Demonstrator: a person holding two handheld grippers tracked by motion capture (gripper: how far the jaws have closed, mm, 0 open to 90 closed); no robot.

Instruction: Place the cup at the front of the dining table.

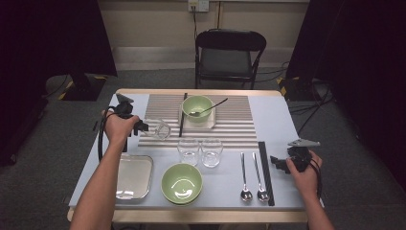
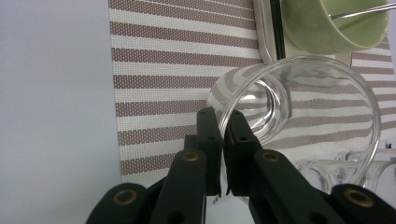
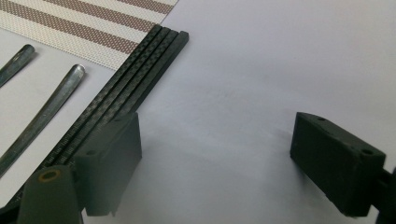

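Observation:
My left gripper (image 1: 140,127) is shut on the rim of a clear glass (image 1: 161,129), which lies tipped on its side over the striped mat (image 1: 230,129). In the left gripper view the jaws (image 2: 223,140) pinch the glass wall (image 2: 303,88), one inside and one outside. My right gripper (image 1: 278,162) stands open at the table's right, just right of a set of black chopsticks (image 1: 265,167). In the right gripper view its jaws (image 3: 219,158) are spread wide over bare table, with the chopsticks (image 3: 130,88) beside the left jaw.
Two upright glasses (image 1: 188,151) (image 1: 211,152) stand at the mat's front edge. A green bowl (image 1: 182,183) and a metal tray (image 1: 134,176) sit in front. Another green bowl (image 1: 197,107) with a utensil sits at the back. Two spoons (image 1: 244,177) lie left of the chopsticks. A chair (image 1: 230,52) stands beyond the table.

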